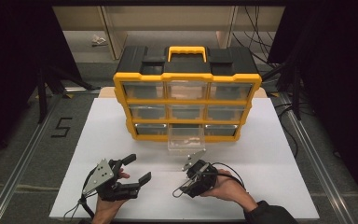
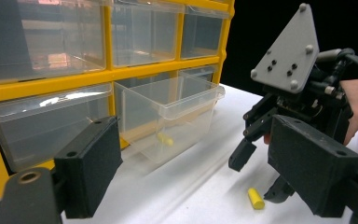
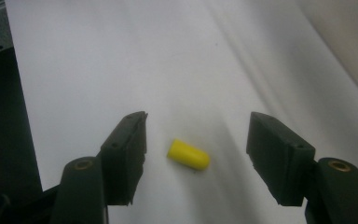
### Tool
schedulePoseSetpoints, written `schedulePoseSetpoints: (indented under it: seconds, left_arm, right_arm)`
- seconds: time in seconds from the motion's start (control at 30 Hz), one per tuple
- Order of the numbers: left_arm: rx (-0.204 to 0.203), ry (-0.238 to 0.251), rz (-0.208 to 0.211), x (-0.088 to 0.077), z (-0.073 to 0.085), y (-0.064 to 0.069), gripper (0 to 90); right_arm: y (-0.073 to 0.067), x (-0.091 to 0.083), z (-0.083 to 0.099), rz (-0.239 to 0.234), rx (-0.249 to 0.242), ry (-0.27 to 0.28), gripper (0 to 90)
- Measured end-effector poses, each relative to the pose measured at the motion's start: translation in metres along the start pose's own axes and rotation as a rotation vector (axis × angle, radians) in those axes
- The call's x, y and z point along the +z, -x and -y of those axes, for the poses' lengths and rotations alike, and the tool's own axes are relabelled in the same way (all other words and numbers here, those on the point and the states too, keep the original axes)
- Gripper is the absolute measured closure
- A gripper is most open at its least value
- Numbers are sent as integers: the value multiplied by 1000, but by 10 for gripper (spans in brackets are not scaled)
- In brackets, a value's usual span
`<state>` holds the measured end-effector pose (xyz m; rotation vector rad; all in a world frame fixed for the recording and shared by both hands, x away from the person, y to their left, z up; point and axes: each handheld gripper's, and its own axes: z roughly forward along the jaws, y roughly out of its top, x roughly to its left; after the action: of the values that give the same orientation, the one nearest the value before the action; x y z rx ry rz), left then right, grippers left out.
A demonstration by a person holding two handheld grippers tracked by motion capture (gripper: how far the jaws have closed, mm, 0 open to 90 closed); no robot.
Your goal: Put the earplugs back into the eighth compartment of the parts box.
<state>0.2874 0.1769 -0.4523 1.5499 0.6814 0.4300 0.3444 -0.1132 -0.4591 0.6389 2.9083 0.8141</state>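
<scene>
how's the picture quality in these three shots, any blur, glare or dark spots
High view: white board bright, surroundings nearly black. Left gripper view: glare on the clear drawers, near jaws soft. Right gripper view: yellow plug fairly sharp between the right gripper jaws, far corner smeared.

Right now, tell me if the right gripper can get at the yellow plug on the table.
Probably yes. The plug lies on the bare table between the right gripper's open fingers, with nothing in the way; neither finger touches it yet.

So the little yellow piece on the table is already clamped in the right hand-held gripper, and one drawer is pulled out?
Not clamped: in the right gripper view the yellow piece lies between the right hand-held gripper's open jaws, untouched. One drawer is pulled out.
</scene>
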Motion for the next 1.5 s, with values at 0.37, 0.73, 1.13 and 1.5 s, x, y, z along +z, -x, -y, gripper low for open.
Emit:
schedulePoseSetpoints:
  seconds: [0.37,0.73,1.13,1.5]
  left_arm:
    - [4,0,1,0,0,1,170]
    - [5,-2,4,0,0,1,170]
    - [4,0,2,0,0,0,173]
    - [5,2,3,0,0,1,175]
  right_arm:
    - [-2,9,3,-10,-15,-53,460]
    - [-6,12,3,7,-54,-70,556]
    - [-9,10,4,12,-115,-84,706]
    - [-10,7,4,19,-131,-65,743]
